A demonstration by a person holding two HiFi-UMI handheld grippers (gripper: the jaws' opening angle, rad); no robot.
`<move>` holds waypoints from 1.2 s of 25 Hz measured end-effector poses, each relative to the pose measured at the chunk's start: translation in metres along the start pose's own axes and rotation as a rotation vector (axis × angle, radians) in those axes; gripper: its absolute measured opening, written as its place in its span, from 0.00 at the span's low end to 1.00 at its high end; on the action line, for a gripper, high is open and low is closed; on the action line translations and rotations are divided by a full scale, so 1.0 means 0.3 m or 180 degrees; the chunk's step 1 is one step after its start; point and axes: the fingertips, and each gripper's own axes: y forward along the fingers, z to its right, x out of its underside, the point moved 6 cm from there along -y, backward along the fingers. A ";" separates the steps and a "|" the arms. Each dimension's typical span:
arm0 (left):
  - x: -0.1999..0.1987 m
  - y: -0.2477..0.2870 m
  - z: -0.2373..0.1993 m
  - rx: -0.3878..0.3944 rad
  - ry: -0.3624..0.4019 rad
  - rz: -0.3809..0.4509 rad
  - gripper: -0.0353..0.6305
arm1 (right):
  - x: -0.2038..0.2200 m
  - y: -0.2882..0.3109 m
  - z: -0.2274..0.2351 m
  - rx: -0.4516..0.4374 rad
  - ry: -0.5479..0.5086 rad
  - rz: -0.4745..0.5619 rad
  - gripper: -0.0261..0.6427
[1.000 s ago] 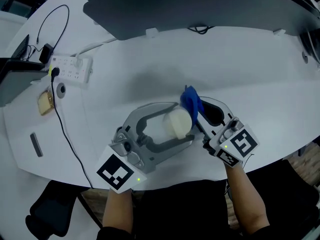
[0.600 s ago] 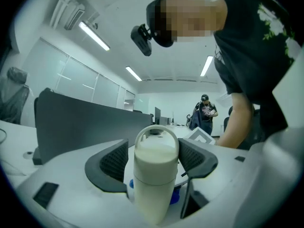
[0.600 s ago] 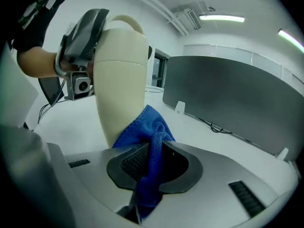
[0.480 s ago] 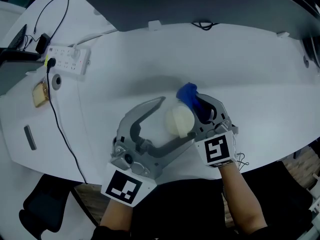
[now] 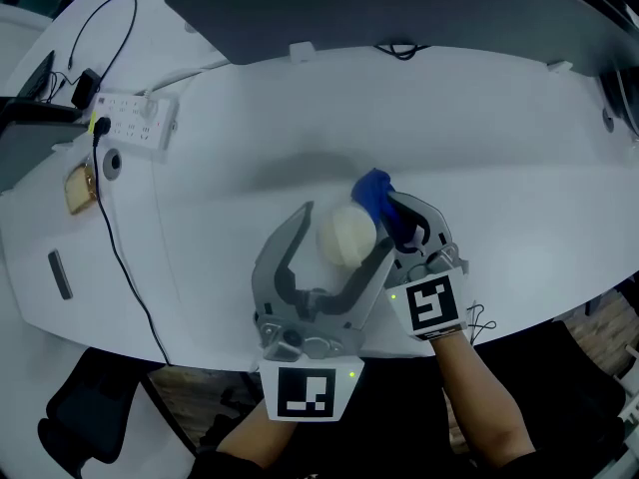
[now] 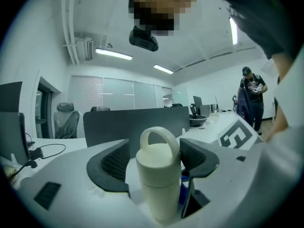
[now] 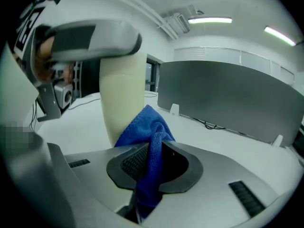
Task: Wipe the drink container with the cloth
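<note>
Left tool (image 5: 344, 230) swung round to lower centre; jaws just opened wide, released, straddling upright cream bottle (image 6: 158, 175) on bench (image 5: 499, 168). Right tool (image 7: 153, 165) clenched on blue cloth (image 5: 377, 193), touching bottle's upper right. Bottle apparently freed for wiping.

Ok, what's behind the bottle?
The blue cloth, shut in the right gripper, sits just behind the bottle. The left gripper view shows only a sliver of it past the bottle; whether cloth and bottle touch is covered.

Two tools (left tool (image 5: 344, 230), right tool (image 5: 395, 214)), one drink container (image 5: 346, 238), one cloth (image 5: 375, 190), one power strip (image 5: 130, 123).
</note>
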 end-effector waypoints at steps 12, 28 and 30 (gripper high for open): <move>0.006 0.024 -0.052 0.1928 0.0325 0.0273 0.48 | -0.305 -0.338 0.160 -0.0383 0.1181 0.1568 0.11; 0.005 0.037 -0.055 0.2070 0.0195 0.0352 0.48 | 0.043 -0.040 0.017 -0.0784 0.1169 -0.0098 0.11; 0.003 0.039 -0.055 0.2061 0.0205 0.0337 0.48 | 0.046 -0.033 0.002 -0.0694 0.0731 -0.0278 0.11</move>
